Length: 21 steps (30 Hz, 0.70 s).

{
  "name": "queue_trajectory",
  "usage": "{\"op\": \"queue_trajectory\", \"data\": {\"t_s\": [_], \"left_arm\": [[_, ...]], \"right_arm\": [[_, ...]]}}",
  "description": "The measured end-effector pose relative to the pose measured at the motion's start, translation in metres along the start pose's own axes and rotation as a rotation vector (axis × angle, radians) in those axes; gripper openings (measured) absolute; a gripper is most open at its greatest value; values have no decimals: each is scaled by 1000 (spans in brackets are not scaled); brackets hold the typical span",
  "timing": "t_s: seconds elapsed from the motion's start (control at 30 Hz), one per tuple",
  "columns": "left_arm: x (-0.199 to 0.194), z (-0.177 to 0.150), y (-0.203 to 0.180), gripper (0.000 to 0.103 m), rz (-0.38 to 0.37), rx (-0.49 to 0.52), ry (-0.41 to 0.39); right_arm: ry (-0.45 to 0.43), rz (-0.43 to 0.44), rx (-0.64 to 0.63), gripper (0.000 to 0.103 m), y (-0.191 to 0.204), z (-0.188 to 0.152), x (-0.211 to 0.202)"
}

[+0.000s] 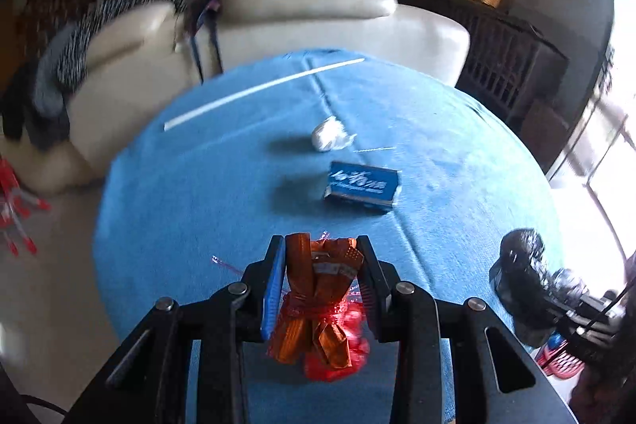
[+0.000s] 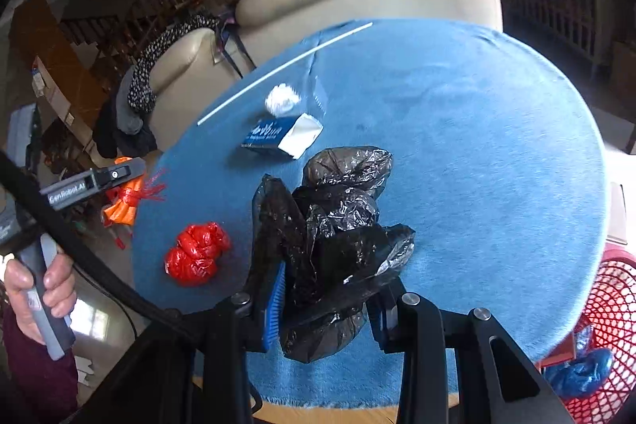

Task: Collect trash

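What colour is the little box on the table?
Blue with white writing; the box shows best in the left wrist view.

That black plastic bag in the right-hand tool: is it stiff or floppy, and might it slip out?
Probably floppy: the black plastic bag crumples and droops around the right gripper. Likely very light, since the film looks thin and half see-through. It could be slippery, as its surface is glossy, though the bunched folds give the pads something to pinch.
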<state>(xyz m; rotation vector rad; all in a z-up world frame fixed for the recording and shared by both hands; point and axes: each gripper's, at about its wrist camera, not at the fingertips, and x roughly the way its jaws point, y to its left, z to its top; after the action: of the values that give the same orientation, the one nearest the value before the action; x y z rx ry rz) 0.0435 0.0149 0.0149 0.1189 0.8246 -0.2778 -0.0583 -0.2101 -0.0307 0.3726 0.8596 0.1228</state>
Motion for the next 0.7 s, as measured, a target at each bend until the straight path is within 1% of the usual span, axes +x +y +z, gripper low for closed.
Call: {"op": "queue_trajectory", "data": {"t_s": [0.07,0.17,0.5,0.7], "left_arm": [[-8,-1,-16,36,19,51,-17],[-13,-1,-41,36,26,107,-27],[-27,-8,-117,36,9,257,-66],[-33,-14,-162,36,-18,336,-78]], "right_arm": [[-17,-6,12,38,-5,-1,-9],[-43,-18,31,38,-16,-5,-23],[-113,-64,80,38,-50,-19,-67],[-144,-92,113,38,-76,-30,-93]]}}
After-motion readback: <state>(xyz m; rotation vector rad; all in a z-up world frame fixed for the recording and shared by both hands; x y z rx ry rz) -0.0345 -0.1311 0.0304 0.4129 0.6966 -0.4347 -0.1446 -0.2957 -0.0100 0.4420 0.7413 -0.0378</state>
